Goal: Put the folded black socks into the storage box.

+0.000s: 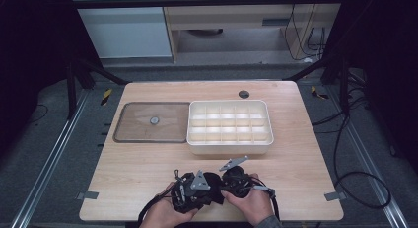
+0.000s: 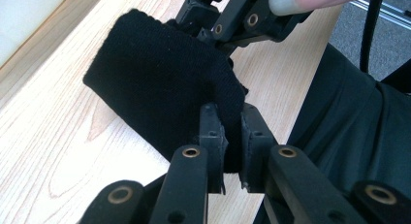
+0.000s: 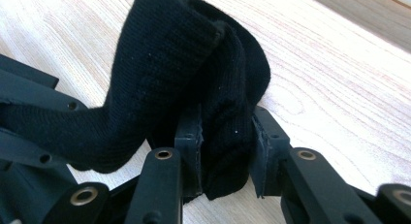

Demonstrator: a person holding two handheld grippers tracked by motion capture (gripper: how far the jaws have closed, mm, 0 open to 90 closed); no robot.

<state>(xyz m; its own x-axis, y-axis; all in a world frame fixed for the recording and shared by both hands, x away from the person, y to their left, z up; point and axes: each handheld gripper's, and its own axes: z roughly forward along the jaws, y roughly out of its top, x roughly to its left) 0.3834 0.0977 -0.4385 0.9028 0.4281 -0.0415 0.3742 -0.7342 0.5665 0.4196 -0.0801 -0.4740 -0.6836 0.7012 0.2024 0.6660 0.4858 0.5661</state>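
Both claws grip the black knitted cloth [image 1: 213, 181] at bottom centre: left claw [image 2: 231, 132] pinched narrow on an edge, right claw [image 3: 227, 132] clamped on a thicker fold, over the wooden desk [image 1: 305, 164]

The black cloth [image 2: 160, 88] is a matt, finely ribbed knit; the table [image 1: 296, 169] is pale wood with smooth visible grain; the divided box [image 1: 229, 148] at centre looks like matt cream plastic; the tray [image 1: 123, 132] beside it seems glossy, brownish and translucent.
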